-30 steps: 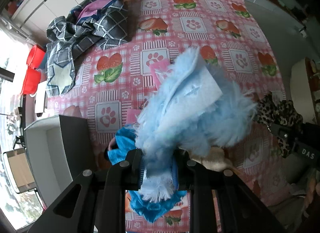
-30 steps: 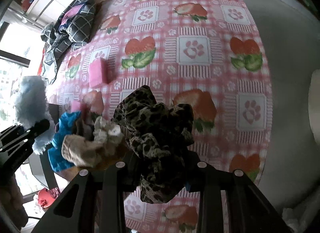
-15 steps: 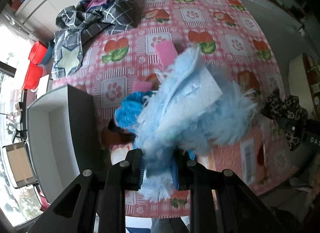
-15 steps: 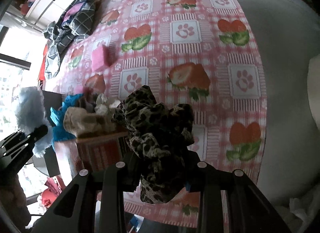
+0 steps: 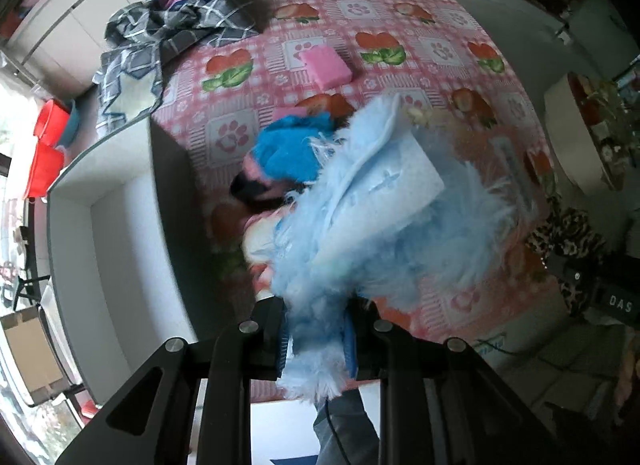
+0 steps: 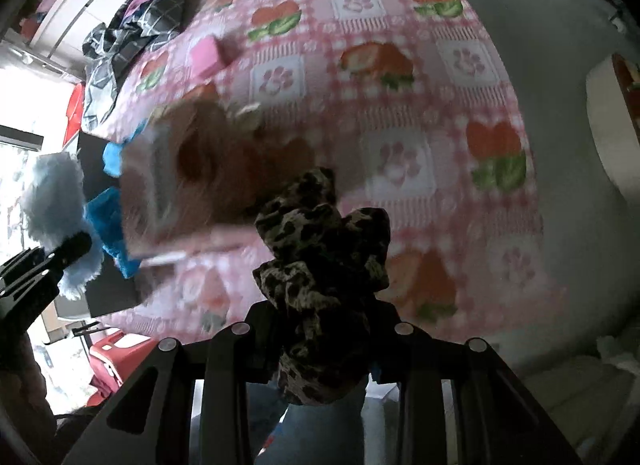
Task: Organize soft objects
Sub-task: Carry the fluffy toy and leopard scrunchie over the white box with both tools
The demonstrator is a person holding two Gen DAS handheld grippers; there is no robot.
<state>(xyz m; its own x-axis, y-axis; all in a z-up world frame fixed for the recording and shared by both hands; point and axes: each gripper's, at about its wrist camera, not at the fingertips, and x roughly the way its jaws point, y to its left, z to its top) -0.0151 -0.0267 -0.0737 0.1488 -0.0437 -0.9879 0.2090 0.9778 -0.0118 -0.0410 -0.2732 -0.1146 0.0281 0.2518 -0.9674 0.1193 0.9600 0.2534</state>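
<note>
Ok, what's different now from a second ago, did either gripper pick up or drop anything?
Nothing picked up or dropped. Both grippers pulled back toward the table's near edge: the pink sponge and the soft pile now sit farther up the views, and the white bin shows more. Unchanged: left gripper clamps the light blue fluffy item, right gripper the leopard-print scrunchie.

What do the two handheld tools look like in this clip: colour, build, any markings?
Both are matte black. The left tool and right tool each show slotted black finger arms with round silver screw heads and blue pads on the inner faces. From the left view, the right tool's body carries white letters "DAS".
</note>
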